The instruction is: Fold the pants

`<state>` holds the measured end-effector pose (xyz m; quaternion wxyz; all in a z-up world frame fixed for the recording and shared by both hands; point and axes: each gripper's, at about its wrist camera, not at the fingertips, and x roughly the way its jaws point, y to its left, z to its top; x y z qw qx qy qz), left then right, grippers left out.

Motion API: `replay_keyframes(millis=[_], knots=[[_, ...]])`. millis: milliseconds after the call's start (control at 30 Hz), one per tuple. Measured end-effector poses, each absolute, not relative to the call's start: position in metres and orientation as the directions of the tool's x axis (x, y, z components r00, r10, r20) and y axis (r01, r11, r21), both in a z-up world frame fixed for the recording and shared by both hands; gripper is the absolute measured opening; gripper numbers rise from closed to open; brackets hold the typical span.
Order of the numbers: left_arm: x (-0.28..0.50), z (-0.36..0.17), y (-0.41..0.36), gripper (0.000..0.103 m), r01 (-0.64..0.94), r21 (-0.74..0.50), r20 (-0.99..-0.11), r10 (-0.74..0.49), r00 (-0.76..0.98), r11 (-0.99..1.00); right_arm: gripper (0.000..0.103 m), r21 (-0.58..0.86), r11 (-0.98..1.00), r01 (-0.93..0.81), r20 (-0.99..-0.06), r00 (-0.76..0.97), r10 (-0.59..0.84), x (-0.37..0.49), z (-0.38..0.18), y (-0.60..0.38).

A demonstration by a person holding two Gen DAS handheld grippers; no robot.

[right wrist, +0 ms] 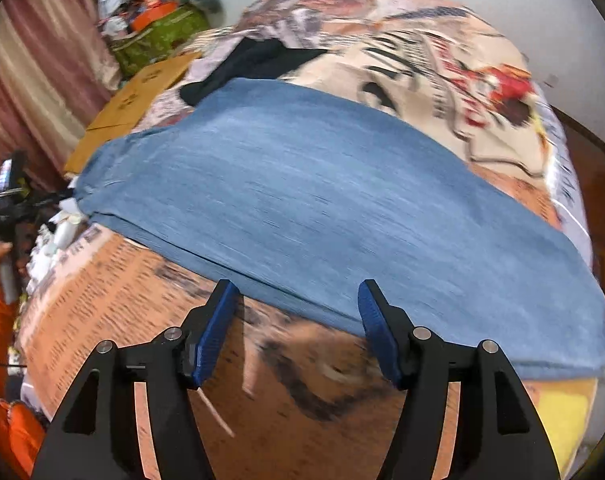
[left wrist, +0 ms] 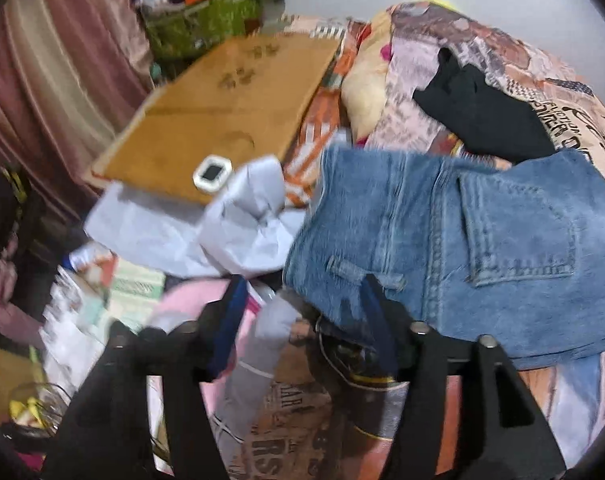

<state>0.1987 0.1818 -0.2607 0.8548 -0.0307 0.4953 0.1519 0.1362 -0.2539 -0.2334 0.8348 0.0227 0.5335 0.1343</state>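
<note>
Printed bedspread [right wrist: 102,300], jeans [right wrist: 322,200], both tools open, empty.

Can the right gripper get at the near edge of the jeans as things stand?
Probably yes. The right gripper is open, nothing between its fingers, and the jeans edge lies uncovered on the bedspread just ahead.

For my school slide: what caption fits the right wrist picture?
Open right gripper hovering at the edge of blue jeans laid flat on a printed bedspread.
</note>
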Motion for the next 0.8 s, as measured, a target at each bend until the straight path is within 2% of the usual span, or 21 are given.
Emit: replay_keyframes(millis=[33,133,333,433,600,667,800], knots=[[0.200,-0.254,0.178,0.077,-0.285,0.100,-0.848,0.232,0.477,0.953,0.060,0.184,0.967,-0.176,-0.888,0.391,0.240,0.136,-0.234,-0.260],[0.210,-0.230,0.161,0.088,-0.252,0.079,-0.818,0.207,0.537,0.965,0.060,0.199,0.976,-0.085,-0.891,0.399,0.216,0.131,-0.234,-0.289],[0.243,-0.207,0.103,0.091,-0.107,0.026,-0.810,0.083,0.581,0.994,0.063,0.245,0.958,0.149,-0.876,0.458,0.152,0.111,-0.231,-0.358],[0.260,-0.209,0.067,0.091,-0.027,0.017,-0.827,0.030,0.562,0.999,0.065,0.228,0.939,0.257,-0.877,0.472,0.084,0.098,-0.233,-0.386],[0.274,-0.223,0.011,0.091,0.105,0.032,-0.857,-0.027,0.515,0.994,0.065,0.263,0.881,0.393,-0.882,0.468,0.054,0.076,-0.246,-0.425],[0.276,-0.228,-0.006,0.091,0.136,0.036,-0.864,-0.037,0.502,0.990,0.065,0.299,0.848,0.438,-0.880,0.470,0.067,0.069,-0.253,-0.439],[0.282,-0.244,-0.039,0.091,0.198,0.048,-0.891,-0.047,0.451,0.979,0.065,0.475,0.721,0.505,-0.830,0.530,0.175,0.057,-0.267,-0.470]])
